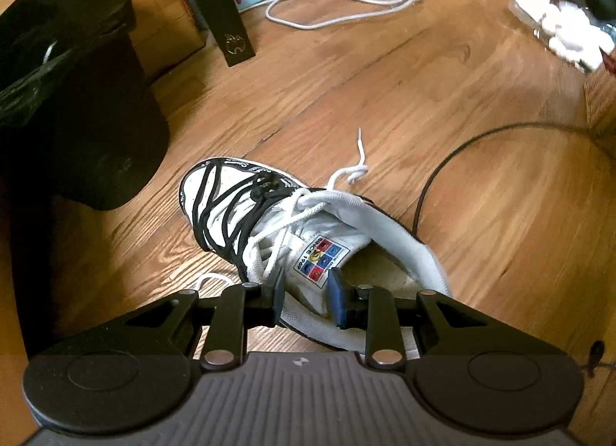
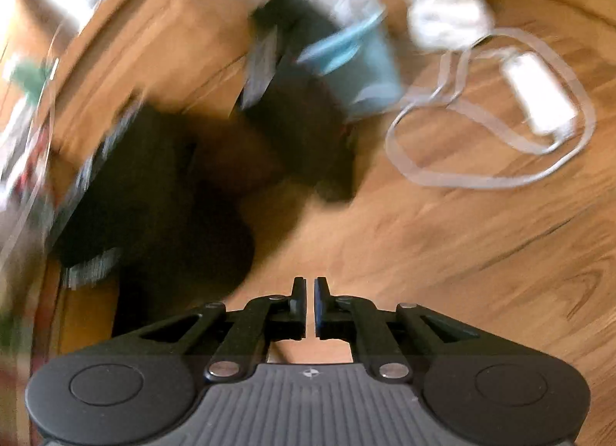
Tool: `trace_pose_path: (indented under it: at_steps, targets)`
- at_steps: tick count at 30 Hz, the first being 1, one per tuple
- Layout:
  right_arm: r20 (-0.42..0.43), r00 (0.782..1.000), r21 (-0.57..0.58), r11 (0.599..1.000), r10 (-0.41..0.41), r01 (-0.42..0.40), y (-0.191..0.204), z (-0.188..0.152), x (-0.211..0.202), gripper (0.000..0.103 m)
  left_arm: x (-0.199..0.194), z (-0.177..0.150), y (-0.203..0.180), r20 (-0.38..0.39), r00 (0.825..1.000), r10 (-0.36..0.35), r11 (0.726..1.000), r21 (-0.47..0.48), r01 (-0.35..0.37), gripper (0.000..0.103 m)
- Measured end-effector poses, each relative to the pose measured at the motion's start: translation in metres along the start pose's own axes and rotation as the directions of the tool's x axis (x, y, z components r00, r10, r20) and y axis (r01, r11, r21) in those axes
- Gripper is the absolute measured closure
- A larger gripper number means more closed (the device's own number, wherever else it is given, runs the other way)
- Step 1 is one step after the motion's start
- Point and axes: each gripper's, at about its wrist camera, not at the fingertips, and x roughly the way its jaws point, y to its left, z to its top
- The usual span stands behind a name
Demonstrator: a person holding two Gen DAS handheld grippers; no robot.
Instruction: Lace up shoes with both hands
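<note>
A white sneaker (image 1: 231, 195) with black cord trim lies on the wooden floor (image 1: 385, 91) in the left wrist view, toe pointing away. Its white laces (image 1: 308, 211) run loosely through the eyelets, and one loose end (image 1: 356, 172) trails onto the floor beyond the shoe. My left gripper (image 1: 308, 295) is shut on the tongue (image 1: 304, 315) just below its coloured label (image 1: 320, 258), with the white fabric pinched between the fingers. The right wrist view is motion-blurred and shows no shoe. My right gripper (image 2: 310, 292) hangs over bare floor with a thin slit between its jaws and nothing in them.
A black bag-lined bin (image 1: 77, 111) stands at the left. A black cable (image 1: 462, 153) curves past the shoe's right side. White cables (image 1: 346, 7), a white adapter (image 2: 539, 95), a power strip (image 1: 558, 34) and a light blue box (image 2: 369, 72) lie farther off.
</note>
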Motion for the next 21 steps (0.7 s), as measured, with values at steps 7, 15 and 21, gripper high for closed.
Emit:
trace_pose_path:
  at_steps: [7,15,21]
  targets:
    - [-0.187,0.981,-0.164,0.983,0.052,-0.083,0.041,-0.043,0.031,0.077,-0.025,-0.013,0.083,0.192,0.977,-0.089,0.814,-0.552,0.182,0.068]
    - [-0.296,0.950,0.065,0.994,0.101,-0.086,0.022,-0.068,0.056,0.077,0.020,-0.092,0.115,0.296,0.947,-0.121,0.105,-0.945,0.309,0.067]
    - [-0.282,0.930,0.483,0.872,0.238,-0.076,-0.021,-0.085,0.063,0.076,0.033,-0.098,0.121,0.297,0.950,-0.099,0.021,-0.954,0.300,0.067]
